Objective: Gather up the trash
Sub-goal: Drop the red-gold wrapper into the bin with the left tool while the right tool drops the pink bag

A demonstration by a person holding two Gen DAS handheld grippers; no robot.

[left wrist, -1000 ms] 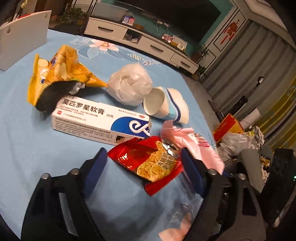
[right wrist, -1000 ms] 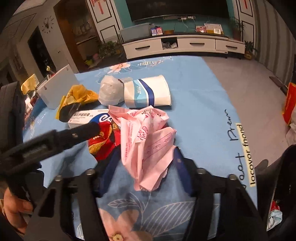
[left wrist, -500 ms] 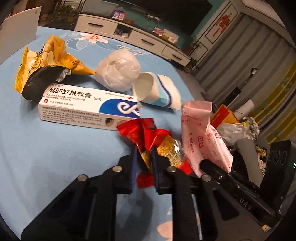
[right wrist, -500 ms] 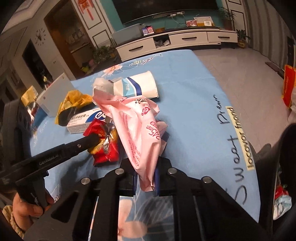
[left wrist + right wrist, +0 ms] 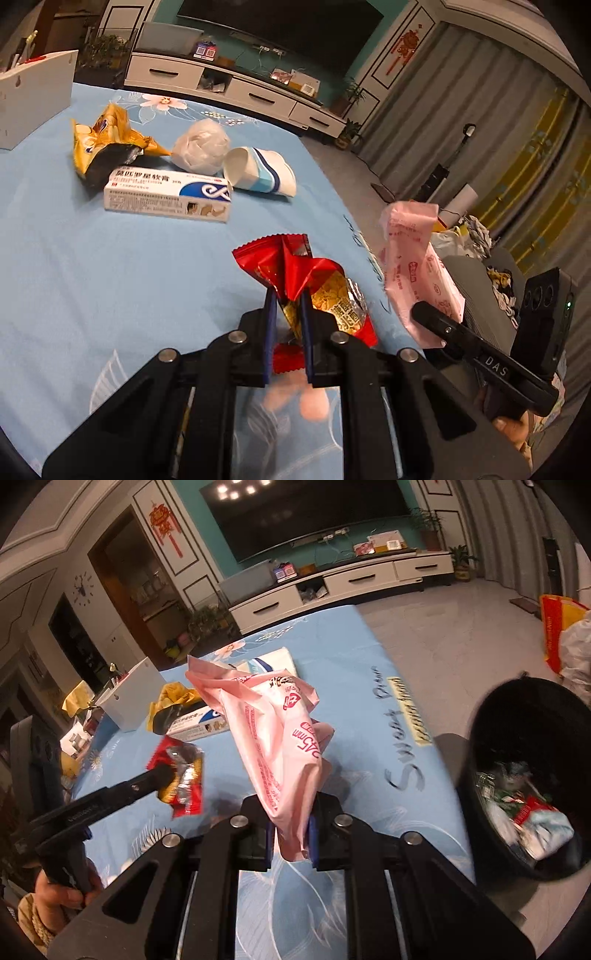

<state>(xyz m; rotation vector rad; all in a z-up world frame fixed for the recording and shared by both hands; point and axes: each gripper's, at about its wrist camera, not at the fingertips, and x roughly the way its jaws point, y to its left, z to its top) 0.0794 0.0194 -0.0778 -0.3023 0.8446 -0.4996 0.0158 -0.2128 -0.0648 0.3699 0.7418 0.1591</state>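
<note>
My left gripper (image 5: pixel 287 306) is shut on a red snack wrapper (image 5: pixel 317 284), held just above the blue tablecloth (image 5: pixel 110 277). My right gripper (image 5: pixel 291 830) is shut on a crumpled pink plastic bag (image 5: pixel 280 738), lifted off the table. In the left wrist view the pink bag (image 5: pixel 413 254) hangs to the right, beyond the table edge. In the right wrist view the red wrapper (image 5: pixel 184 775) shows at the left gripper's tip. A black trash bin (image 5: pixel 532 782) with rubbish inside stands on the floor to the right.
On the table lie a white ointment box (image 5: pixel 166 192), a yellow snack bag (image 5: pixel 107 147), a white wad of plastic (image 5: pixel 201 147) and a tipped paper cup (image 5: pixel 258 171). A white box (image 5: pixel 33 96) stands at the far left. Bags of clutter (image 5: pixel 472 236) sit on the floor.
Both grippers shut, the left on the red wrapper and the right on the pink bag, then lifted them off the cloth and carried them right toward the bin.
</note>
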